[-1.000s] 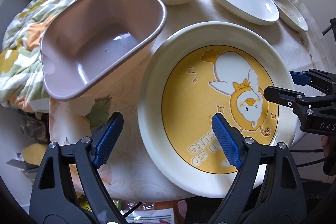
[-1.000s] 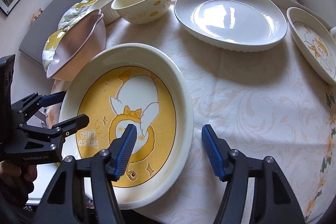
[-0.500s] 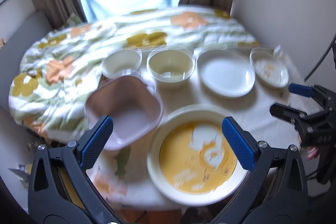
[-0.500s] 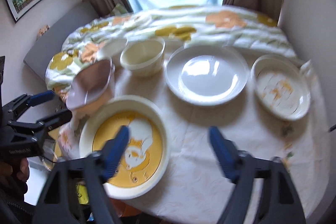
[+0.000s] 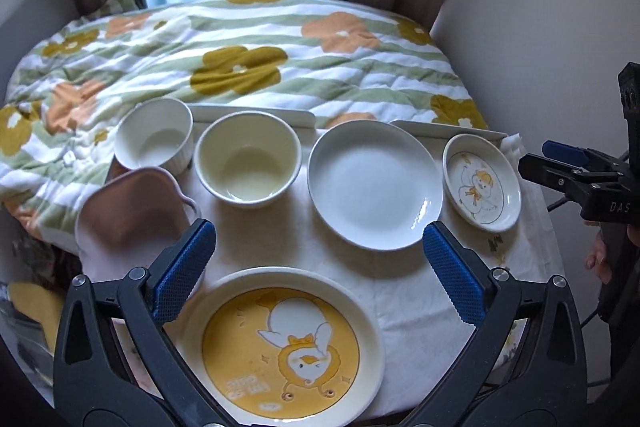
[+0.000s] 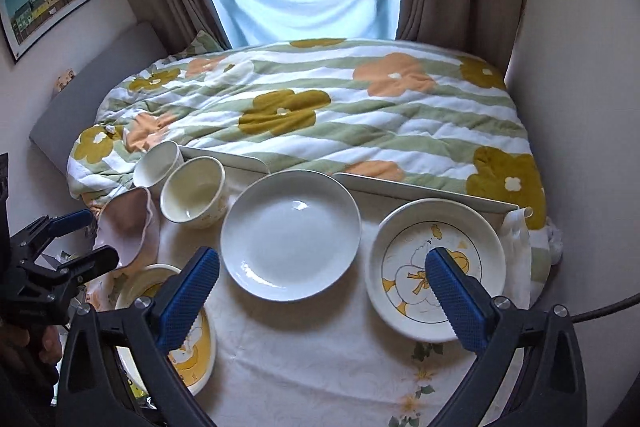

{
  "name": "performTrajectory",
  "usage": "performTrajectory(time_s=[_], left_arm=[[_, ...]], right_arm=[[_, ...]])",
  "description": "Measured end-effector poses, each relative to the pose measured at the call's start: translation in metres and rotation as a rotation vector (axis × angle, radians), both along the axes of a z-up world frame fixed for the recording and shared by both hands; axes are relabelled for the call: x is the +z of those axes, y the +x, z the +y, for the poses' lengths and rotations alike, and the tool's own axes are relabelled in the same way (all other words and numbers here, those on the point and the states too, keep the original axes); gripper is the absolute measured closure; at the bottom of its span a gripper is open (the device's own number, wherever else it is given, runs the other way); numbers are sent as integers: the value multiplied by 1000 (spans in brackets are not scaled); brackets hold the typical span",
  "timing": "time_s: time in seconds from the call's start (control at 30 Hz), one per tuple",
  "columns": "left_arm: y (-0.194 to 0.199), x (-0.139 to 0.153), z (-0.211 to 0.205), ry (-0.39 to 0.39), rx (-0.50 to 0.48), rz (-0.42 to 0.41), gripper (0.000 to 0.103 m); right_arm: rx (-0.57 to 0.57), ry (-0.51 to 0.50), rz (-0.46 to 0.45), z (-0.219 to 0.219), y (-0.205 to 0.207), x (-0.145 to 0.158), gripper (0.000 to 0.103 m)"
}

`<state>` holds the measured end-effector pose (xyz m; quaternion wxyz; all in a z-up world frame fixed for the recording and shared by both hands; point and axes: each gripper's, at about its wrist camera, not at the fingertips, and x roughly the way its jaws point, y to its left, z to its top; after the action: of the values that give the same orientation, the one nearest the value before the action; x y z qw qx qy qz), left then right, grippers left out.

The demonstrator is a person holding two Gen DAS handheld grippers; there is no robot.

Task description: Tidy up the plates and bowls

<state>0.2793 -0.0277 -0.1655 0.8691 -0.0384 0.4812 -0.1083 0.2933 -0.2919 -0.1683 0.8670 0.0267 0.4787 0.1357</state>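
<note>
Round glossy ceramic plates point(image 5: 374, 183) (one yellow-printed point(image 5: 286, 347)), ribbed ramekin point(image 5: 154, 143).

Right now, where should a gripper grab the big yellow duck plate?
Probably by the raised cream rim of the yellow duck plate, on its near edge, coming in from the table's front. It lies flat, so only the rim gives the fingers something to pinch. The near edge reaches the table's front edge, away from other dishes.

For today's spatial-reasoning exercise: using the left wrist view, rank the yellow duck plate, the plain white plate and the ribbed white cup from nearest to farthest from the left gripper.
1. Yellow duck plate: directly below the open left gripper, at the near table edge.
2. Plain white plate: further back, right of centre.
3. Ribbed white cup: far left, by the quilt.
</note>
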Motion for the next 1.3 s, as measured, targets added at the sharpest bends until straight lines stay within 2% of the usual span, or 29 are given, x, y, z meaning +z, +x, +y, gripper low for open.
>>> performTrajectory(time_s=[0.1, 0.2, 0.3, 0.37, 0.4, 0.5, 0.57, 0.63, 0.8, 0.83, 0.9, 0.97, 1.07, 1.17, 1.3], left_arm=[[18, -22, -8, -51, 57, 74, 0], [37, -44, -21, -55, 118, 125, 0], [51, -66, -30, -57, 165, 157, 0], [60, -82, -34, -64, 192, 182, 3], [63, -88, -36, -65, 202, 191, 8], [71, -106, -41, -62, 221, 219, 20], [75, -116, -42, -59, 232, 237, 29], [78, -125, -43, -61, 243, 260, 43], [79, -138, -44, -72, 268, 282, 60], [80, -139, -45, -69, 269, 284, 65], [81, -141, -46, -71, 270, 290, 71], [82, -142, -46, -72, 276, 292, 72], [82, -144, -43, -45, 295, 292, 85], [81, -146, -38, -71, 306, 292, 87], [80, -144, -41, -48, 303, 285, 87]], right_arm=[[91, 72, 31, -13, 24, -16, 0], [168, 56, 70, -15, 48, -33, 0], [251, 84, 95, -16, 73, -53, 0], [298, 80, 118, -13, 90, -70, 1], [325, 79, 126, -12, 96, -78, 2], [392, 48, 161, -4, 111, -98, 15], [434, 32, 184, 1, 117, -111, 32], [461, 15, 198, 3, 122, -120, 40], [522, 15, 223, 6, 128, -134, 60], [532, 15, 229, 6, 128, -136, 68], [545, 10, 235, 8, 129, -139, 71], [550, 5, 229, 7, 128, -141, 76], [545, 6, 223, 5, 130, -142, 81], [539, 12, 224, 2, 131, -143, 86], [539, 16, 226, 1, 132, -144, 86]])
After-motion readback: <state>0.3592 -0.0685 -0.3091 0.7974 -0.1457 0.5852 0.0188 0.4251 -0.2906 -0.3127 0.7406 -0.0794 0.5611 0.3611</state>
